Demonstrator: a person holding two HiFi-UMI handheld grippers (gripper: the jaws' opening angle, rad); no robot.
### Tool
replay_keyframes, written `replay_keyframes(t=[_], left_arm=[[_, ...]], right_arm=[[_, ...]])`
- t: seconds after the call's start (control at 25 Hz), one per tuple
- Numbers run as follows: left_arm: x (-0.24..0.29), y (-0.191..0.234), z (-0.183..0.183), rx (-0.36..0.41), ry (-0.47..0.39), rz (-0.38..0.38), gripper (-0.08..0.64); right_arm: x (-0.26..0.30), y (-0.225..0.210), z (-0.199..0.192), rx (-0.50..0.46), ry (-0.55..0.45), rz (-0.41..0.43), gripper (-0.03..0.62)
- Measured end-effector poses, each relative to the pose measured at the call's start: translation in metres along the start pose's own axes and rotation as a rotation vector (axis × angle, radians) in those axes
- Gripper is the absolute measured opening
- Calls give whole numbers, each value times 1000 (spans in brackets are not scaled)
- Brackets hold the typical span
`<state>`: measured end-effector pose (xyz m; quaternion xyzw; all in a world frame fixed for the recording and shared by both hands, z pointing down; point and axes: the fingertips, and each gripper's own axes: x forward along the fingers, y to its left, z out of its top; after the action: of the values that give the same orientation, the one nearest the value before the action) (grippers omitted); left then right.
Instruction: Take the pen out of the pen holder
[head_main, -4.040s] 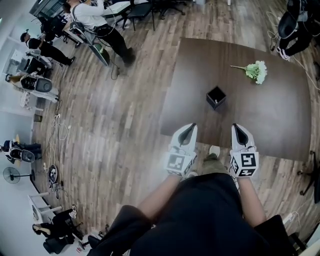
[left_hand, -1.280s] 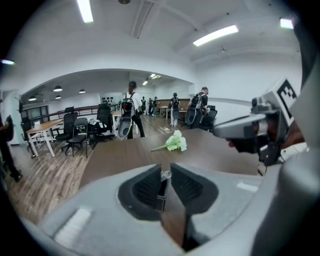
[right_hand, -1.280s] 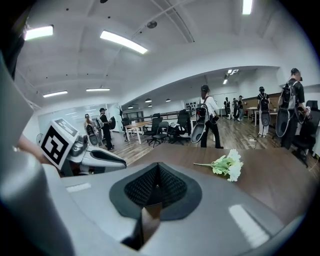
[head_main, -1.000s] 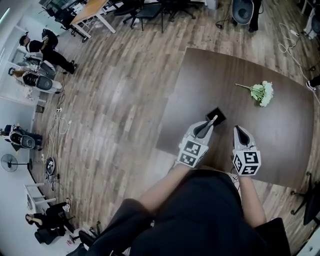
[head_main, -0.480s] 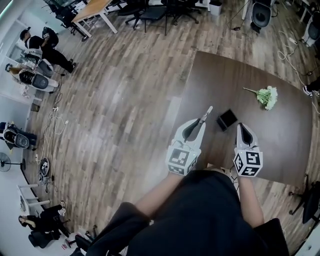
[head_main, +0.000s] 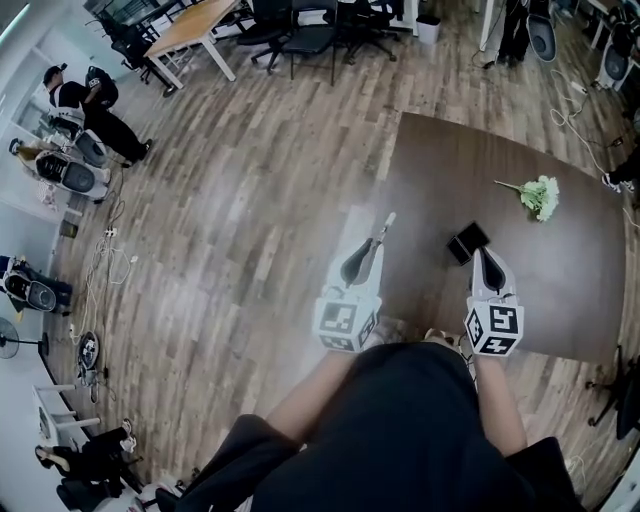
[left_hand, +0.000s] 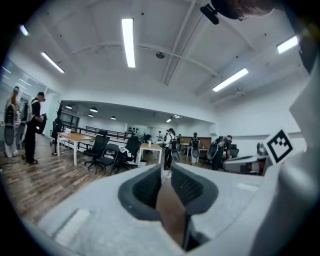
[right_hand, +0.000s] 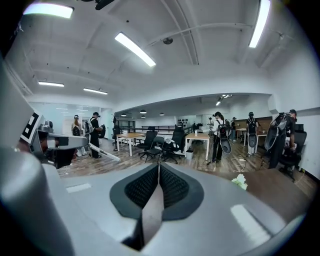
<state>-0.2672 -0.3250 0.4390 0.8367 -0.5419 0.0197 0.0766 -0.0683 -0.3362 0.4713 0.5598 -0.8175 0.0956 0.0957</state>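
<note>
the dark brown table (head_main: 450, 170) stands on a floor (head_main: 240, 200) of wooden planks, in a big open office. the top of the table is smooth and almost bare. at the far end of the room there is a pale table (head_main: 195, 25) with black office chairs (head_main: 310, 35) near it. some people (head_main: 80, 100) stand by the left wall, and long lamps are on the white ceiling.

on the dark table i count one black pen holder (head_main: 467, 243) and one bunch of flowers (head_main: 541, 196), well apart from each other. there is one pen (head_main: 385, 225) and it is not in the pen holder. it is in the left claw (head_main: 372, 246), beyond the left edge of the table and above the floor.

there are two claws. the left claw is closed on the pen, which lies along its jaws with the tip sticking out in front. the right claw (head_main: 483, 256) has its jaws pressed together with nothing between them. its tip is just beside the pen holder in the head view, and i cannot tell if it touches it.
</note>
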Motion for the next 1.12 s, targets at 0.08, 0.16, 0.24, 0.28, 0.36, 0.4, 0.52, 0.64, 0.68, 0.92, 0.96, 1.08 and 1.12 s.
replay_keyframes(t=[0.08, 0.16, 0.24, 0.28, 0.36, 0.4, 0.52, 0.64, 0.68, 0.92, 0.96, 1.08, 1.12], left_arm=[[-7, 5, 1, -4, -9, -6, 63], [-15, 12, 3, -4, -17, -14, 63], [-21, 19, 4, 1, -20, -24, 63], [-24, 22, 5, 0, -19, -27, 63], [-28, 25, 6, -5, -17, -29, 63], [-29, 25, 6, -7, -20, -30, 63], [-34, 24, 8, -5, -30, -41, 63], [-39, 23, 12, -15, -37, -53, 63], [-39, 23, 12, -17, -39, -57, 63], [-37, 17, 9, -18, -37, -65, 63], [-36, 17, 10, -18, -37, -66, 63], [-35, 17, 10, -19, -38, -73, 63], [-34, 17, 10, -20, -40, -76, 63]], right_arm=[[-2, 10, 0, -8, -1, -3, -2], [-2, 21, 0, -11, -5, -6, -2], [-3, 31, 0, -16, -4, -15, -2], [-3, 35, 1, -19, -3, -19, -2], [-5, 41, 3, -26, -2, -20, -2], [-6, 44, 4, -30, -3, -17, -2], [-10, 50, 4, -40, -9, -13, -3], [-14, 58, 5, -46, -8, -11, -3], [-14, 58, 4, -48, -6, -11, -3], [-16, 51, 1, -49, 5, -21, -3], [-16, 51, 2, -50, 5, -21, -3], [-14, 50, 1, -48, 9, -21, -3], [-13, 49, 0, -47, 10, -21, -3]])
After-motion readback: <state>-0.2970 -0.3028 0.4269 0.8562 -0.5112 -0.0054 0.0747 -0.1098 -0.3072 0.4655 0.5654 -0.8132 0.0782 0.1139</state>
